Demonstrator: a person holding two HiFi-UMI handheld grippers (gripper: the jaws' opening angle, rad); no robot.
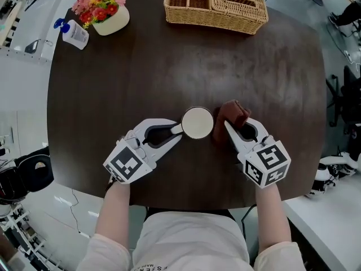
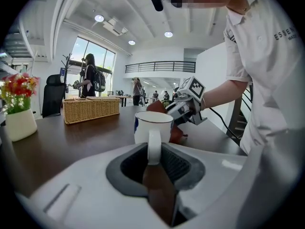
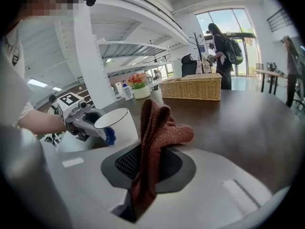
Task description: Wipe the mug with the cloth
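The mug [image 1: 197,122] stands upright on the bench [image 1: 169,61]. The left gripper [image 1: 176,132] has its fingers closed on the handle [image 2: 153,146]. The right gripper [image 1: 231,130] pinches the cloth [image 1: 233,114] just beside the mug (maybe touching). I judge the wiping is hardly begun.

You work under bright, even light from round ceiling lamps [image 2: 99,18] and a tall window [image 2: 97,56], which lays a pale sheen across the dark table [image 1: 271,83]. Both gripper views bulge like a fisheye, with black corners, and whatever lies nearest the lens looks soft.
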